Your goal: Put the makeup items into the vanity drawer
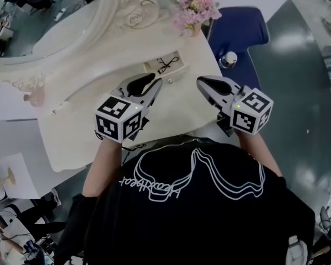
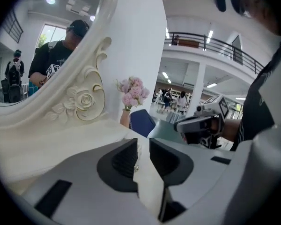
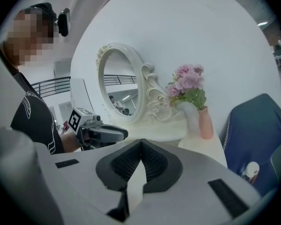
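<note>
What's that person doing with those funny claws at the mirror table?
A person holds a claw in each hand above a cream vanity table with a big mirror and pink flowers. The left claw is open with nothing in it. The right claw is shut and empty too. A small black thing on a white card lies on the tabletop, and neither claw touches it.

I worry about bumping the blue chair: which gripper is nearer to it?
Right. The right gripper sits at the vanity top's edge beside the blue chair; the left gripper is farther away, over the top's middle.
</note>
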The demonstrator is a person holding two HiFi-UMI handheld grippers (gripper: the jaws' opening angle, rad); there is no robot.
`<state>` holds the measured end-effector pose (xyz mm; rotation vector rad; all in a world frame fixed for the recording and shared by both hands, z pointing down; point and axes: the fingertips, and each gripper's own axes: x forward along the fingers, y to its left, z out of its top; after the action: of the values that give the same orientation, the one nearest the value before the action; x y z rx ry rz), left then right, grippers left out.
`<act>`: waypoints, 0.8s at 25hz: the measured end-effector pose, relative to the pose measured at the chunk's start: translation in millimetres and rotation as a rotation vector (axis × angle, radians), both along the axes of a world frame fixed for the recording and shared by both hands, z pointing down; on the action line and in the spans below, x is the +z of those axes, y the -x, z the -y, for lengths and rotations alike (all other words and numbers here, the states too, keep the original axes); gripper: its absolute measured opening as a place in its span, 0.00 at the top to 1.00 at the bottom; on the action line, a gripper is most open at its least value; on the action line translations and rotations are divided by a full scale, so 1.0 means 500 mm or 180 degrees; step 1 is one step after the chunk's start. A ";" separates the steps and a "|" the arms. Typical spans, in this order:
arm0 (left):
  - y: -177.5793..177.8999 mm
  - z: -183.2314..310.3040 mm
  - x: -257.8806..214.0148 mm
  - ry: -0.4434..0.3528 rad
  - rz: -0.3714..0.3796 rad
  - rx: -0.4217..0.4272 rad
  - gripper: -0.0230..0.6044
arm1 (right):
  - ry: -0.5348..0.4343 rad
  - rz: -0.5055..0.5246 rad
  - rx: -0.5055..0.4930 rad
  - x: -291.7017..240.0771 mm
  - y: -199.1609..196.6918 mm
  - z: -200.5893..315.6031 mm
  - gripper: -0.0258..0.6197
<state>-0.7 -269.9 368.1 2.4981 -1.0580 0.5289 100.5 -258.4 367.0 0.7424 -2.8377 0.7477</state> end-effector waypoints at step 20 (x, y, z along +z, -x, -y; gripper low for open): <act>0.032 -0.229 -0.140 -0.0302 -0.1066 0.0115 0.95 | -0.0187 0.0137 -0.0137 -0.105 0.134 -0.198 0.95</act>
<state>-16.9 -155.5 298.0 2.5717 -0.9268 0.0636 33.3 -159.6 314.6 0.6788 -2.9158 0.6851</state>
